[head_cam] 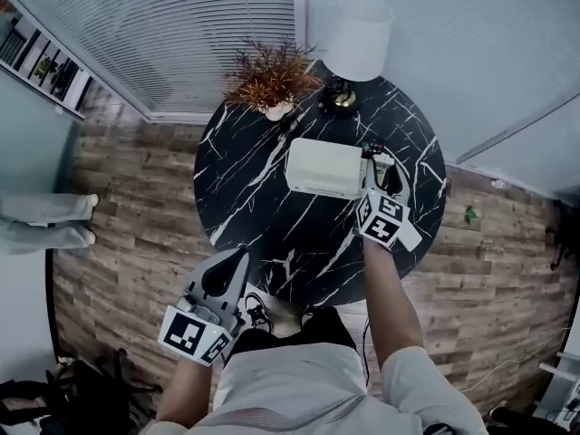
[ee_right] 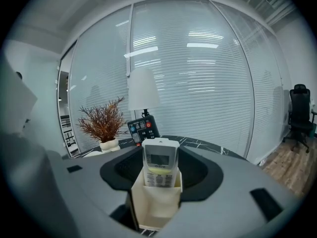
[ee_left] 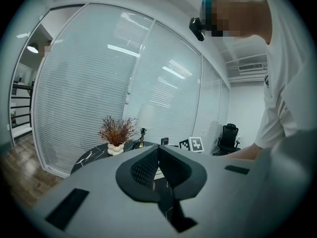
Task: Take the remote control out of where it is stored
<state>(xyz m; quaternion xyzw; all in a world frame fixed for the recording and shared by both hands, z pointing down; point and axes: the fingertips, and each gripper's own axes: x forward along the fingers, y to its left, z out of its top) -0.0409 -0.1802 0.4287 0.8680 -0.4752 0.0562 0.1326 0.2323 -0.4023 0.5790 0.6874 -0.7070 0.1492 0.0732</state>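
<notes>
A white remote control [ee_right: 160, 161] stands upright in a cream open-topped holder [ee_right: 154, 205] on the black marble table [head_cam: 254, 198]. My right gripper [ee_right: 161, 168] is open. Its jaws stand on either side of the holder and the remote, with a gap on both sides. A black remote [ee_right: 143, 129] with coloured buttons stands just behind. In the head view the right gripper [head_cam: 381, 179] reaches over the table's right side. My left gripper [head_cam: 239, 257] hangs at the table's near left edge, shut and with nothing in it [ee_left: 158, 150].
A white box [head_cam: 324, 167] lies at the table's middle, just left of the right gripper. A dried plant in a white pot [head_cam: 270, 78] and a white-shaded lamp [head_cam: 358, 39] stand at the far edge. Blinds over glass walls lie beyond.
</notes>
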